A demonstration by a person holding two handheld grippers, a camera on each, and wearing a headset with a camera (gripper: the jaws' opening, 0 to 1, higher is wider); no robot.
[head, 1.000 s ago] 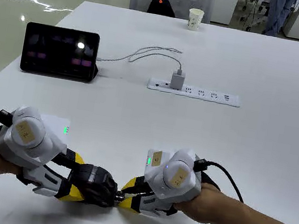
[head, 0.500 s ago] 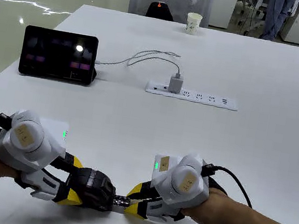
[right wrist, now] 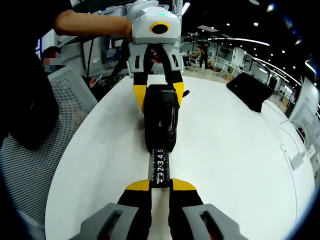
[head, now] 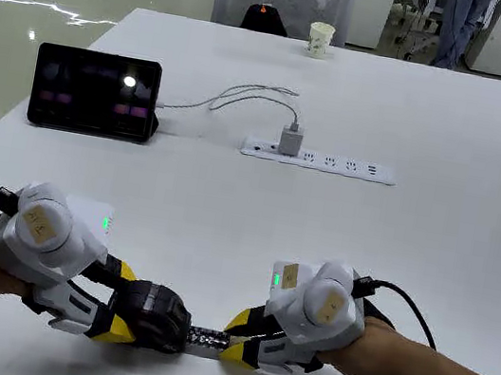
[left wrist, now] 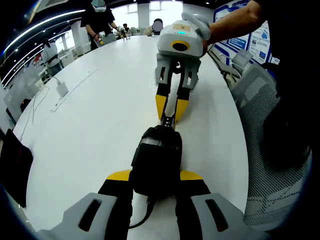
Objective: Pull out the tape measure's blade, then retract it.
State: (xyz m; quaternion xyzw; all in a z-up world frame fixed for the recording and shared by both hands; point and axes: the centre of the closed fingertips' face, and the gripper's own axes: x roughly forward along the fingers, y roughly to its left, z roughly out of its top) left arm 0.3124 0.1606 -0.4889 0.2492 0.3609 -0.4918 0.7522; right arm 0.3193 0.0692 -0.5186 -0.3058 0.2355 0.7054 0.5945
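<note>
Blade (head: 206, 338) is out further than half a second ago: the gap between the tape measure case (head: 152, 314) and the right gripper (head: 235, 340) has widened, and the right gripper has shifted right along the near edge of the white table (head: 436, 228). The left gripper (head: 129, 304) stays at near left, its jaws clamped on the black case from both sides, yellow fingertips (left wrist: 120, 175) against its flanks. The right gripper's jaws are almost closed, pinching the blade end; printed numbers show on the short exposed strip in the right gripper view. Case and blade sit between the grippers. The tablet (head: 95, 92) and power strip (head: 318, 159) lie further back, unchanged.
</note>
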